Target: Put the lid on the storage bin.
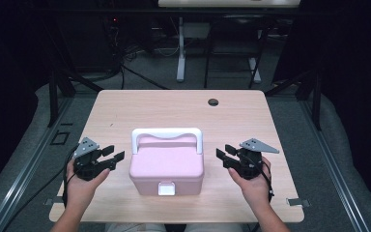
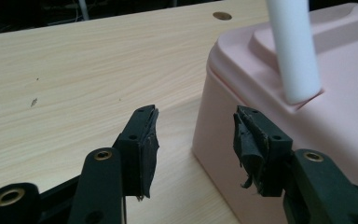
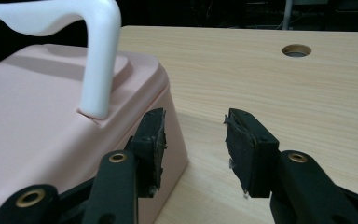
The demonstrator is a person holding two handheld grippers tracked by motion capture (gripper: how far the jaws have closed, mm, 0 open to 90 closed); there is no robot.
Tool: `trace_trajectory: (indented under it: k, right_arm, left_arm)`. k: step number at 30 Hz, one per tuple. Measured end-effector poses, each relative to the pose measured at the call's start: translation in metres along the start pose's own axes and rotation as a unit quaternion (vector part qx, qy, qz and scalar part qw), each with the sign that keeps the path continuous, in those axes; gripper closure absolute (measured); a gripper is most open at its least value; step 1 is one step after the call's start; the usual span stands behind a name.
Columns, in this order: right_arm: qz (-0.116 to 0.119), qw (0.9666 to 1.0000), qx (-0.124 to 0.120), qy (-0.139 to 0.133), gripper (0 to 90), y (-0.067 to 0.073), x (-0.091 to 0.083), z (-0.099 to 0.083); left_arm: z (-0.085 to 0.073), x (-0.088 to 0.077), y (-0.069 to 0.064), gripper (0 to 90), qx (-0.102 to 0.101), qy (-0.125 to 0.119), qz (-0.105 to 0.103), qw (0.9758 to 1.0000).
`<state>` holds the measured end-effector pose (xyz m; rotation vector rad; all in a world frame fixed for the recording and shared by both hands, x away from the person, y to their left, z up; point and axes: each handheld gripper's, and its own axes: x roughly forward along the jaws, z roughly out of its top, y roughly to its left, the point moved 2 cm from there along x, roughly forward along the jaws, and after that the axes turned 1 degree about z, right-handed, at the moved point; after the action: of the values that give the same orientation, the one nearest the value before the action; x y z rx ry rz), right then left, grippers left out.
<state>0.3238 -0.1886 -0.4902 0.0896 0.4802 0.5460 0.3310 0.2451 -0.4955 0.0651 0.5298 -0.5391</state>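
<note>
Pink box (image 1: 166, 166) (lid seemingly closed) sits between two parted hand-held grippers.

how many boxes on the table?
1. The pink box with a white handle sits at the table's near middle, between the left gripper and right gripper.

Two black two-jaw grippers: left gripper (image 1: 107, 158), right gripper (image 1: 226, 157). Topped with grey three-cornered plates, brass-ringed screw holes, frayed black pads (image 2: 244, 140), thin black cables trailing toward six o'clock. Bare forearms, no sleeves.
</note>
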Motion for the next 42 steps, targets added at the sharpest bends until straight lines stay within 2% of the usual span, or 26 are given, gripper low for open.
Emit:
trace_trajectory:
  k: [7,11,15,19,22,24,27,32,42]
  right_arm:
    - [-0.009,0.9999,0.008,0.002,54.2,-0.011,0.002,-0.008]
    - [-0.007,0.9999,0.011,-0.002,53.5,-0.016,0.003,-0.012]
    - [-0.009,1.0,0.004,0.0,52.3,-0.018,0.004,-0.018]
    - [-0.02,0.9995,-0.024,0.006,51.7,-0.015,0.008,-0.026]
    - [-0.029,0.9985,-0.044,0.011,51.4,-0.014,0.011,-0.029]
    - [-0.03,0.9983,-0.048,0.011,51.1,-0.014,0.012,-0.031]
    - [-0.027,0.9986,-0.043,0.015,50.7,-0.014,0.015,-0.034]
    - [-0.027,0.9983,-0.045,0.026,50.7,-0.016,0.019,-0.039]
    - [-0.031,0.9973,-0.053,0.04,48.2,-0.019,0.025,-0.044]
  left_arm:
    - [-0.011,0.002,0.008,48.3,-0.009,0.002,0.0,1.0]
    - [-0.017,0.006,0.011,47.6,-0.011,0.01,-0.001,0.9999]
    - [-0.022,0.008,0.012,47.3,-0.005,0.014,-0.002,0.9999]
    - [-0.028,0.011,0.013,45.6,0.005,0.024,0.003,0.9997]
    - [-0.032,0.013,0.014,45.5,0.001,0.028,-0.001,0.9996]
    - [-0.034,0.014,0.014,45.5,-0.001,0.029,-0.005,0.9996]
    - [-0.036,0.015,0.014,45.5,0.005,0.029,-0.003,0.9996]
    - [-0.042,0.02,0.016,46.4,0.002,0.039,-0.002,0.9992]
    - [-0.047,0.025,0.015,47.2,-0.001,0.04,-0.004,0.9992]
